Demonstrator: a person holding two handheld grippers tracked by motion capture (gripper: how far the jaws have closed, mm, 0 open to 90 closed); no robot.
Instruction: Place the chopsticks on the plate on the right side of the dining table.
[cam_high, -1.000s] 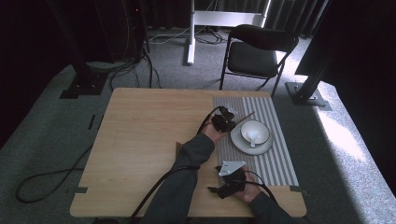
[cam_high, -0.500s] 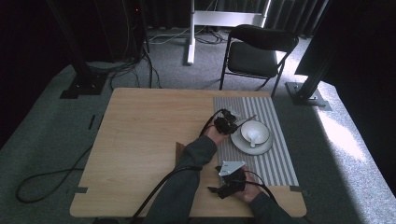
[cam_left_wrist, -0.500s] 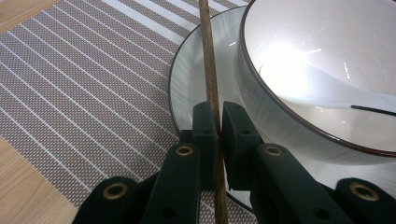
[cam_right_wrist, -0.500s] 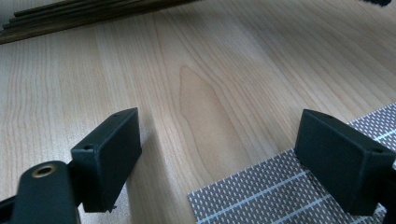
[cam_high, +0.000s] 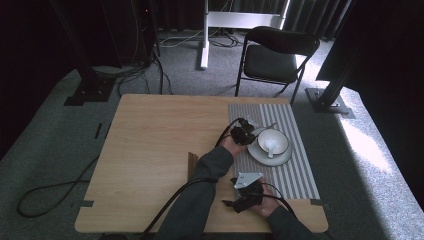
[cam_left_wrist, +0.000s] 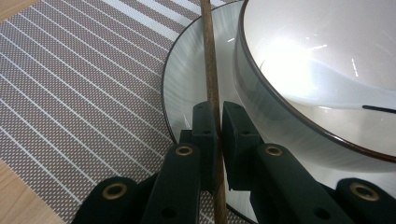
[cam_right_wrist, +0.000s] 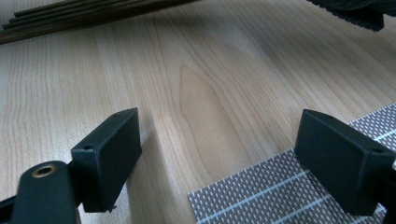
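Chopstick (cam_left_wrist: 211, 70) clamped between left gripper (cam_left_wrist: 218, 122) jaws, leaning against bowl (cam_left_wrist: 317, 79) over saucer (cam_left_wrist: 187, 93); right gripper (cam_right_wrist: 219, 163) gapes above table (cam_right_wrist: 196, 84).

No readable text, label, brand, number or sign on any surface in these pictures.

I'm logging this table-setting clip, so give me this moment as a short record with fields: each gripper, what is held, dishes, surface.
left gripper: shut on a thin wooden chopstick, over the saucer's edge beside the bowl
right gripper: open, holding nothing, low over the table at the placemat's corner
bowl: white with a dark rim, on the saucer, white spoon inside
placemat: striped, on the table's right side
spare chopsticks: dark bundle lying on the wooden table
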